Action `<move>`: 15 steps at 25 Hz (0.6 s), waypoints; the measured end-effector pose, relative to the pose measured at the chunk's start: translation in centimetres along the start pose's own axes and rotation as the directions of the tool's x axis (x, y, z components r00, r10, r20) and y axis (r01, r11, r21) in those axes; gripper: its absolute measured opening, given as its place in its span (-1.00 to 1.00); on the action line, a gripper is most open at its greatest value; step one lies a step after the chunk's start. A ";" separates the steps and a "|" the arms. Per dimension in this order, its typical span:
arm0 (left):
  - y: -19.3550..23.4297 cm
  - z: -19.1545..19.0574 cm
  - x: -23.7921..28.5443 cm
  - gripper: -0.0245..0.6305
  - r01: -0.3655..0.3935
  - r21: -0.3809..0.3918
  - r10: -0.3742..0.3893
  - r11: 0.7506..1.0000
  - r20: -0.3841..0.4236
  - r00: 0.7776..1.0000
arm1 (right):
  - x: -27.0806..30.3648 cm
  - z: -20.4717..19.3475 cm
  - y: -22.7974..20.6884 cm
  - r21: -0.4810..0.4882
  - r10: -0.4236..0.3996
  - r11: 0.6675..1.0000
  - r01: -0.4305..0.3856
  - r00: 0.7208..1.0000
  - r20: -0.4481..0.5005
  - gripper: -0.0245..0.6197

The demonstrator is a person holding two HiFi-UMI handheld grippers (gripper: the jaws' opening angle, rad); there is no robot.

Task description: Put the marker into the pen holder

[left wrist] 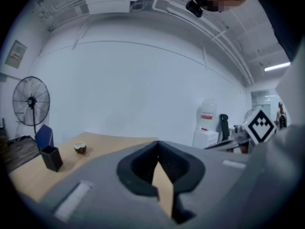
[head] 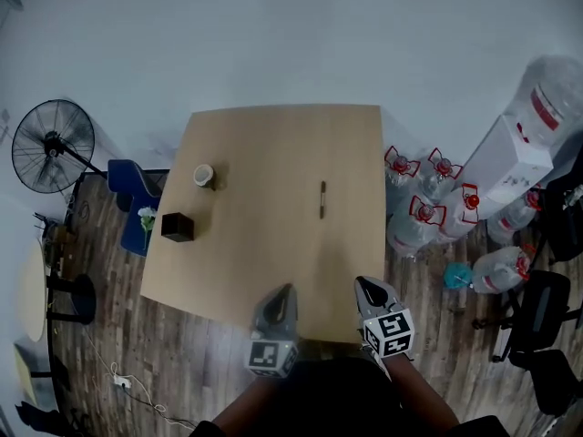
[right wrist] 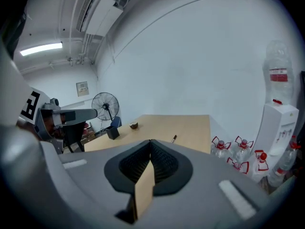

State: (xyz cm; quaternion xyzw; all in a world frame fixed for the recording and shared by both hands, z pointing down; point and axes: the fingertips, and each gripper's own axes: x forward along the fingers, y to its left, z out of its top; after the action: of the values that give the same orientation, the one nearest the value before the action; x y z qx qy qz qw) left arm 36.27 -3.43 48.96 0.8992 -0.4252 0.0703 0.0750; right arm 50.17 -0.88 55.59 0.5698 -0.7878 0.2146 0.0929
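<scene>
My left fingers [head: 288,291] and right fingers [head: 363,286] are both closed with nothing between them, over the near edge of the surface [head: 273,135]. Further out, the marker [head: 322,198] lies flat right of centre. The holder [head: 178,227] stands at the left edge, well apart from it.

Office-type workroom, seen from above and from surface level. A plain wooden surface [head: 273,162] carries a black pen holder [head: 177,227] and a marker [head: 322,199]. Beside it stand a water dispenser [head: 496,167] topped by a large bottle, a cluster of spare water bottles [head: 414,218], black swivel chairs [head: 537,303] and a pedestal fan [head: 52,146]. The wood-plank floor [head: 200,344], bare white walls, ceiling air-conditioning unit [left wrist: 112,1] and tube light [right wrist: 40,48] complete the setting.
</scene>
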 end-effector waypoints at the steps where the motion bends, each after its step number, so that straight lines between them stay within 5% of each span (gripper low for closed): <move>1: 0.1 -0.1 0.2 -0.92 -0.006 -0.013 0.006 1.000 -0.003 1.000 | 0.6 -0.1 -0.2 -0.003 0.005 1.000 -0.005 1.000 -0.011 -0.91; 10: 2.7 0.0 3.2 -0.92 0.023 -0.080 -0.023 0.997 0.005 1.000 | 6.2 1.6 -0.4 -0.016 0.015 1.000 -0.016 0.998 -0.063 -0.91; 15: 4.6 0.4 6.6 -0.92 0.078 -0.038 -0.077 0.996 0.018 0.997 | 10.4 1.6 -1.3 -0.015 0.019 1.000 -0.020 0.995 -0.100 -0.90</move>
State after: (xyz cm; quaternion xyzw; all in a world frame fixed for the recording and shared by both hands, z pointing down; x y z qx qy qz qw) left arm 36.91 -11.34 50.20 0.9140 -0.3919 0.0519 0.0915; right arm 48.10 -10.82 58.50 0.5498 -0.7894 0.2374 0.1345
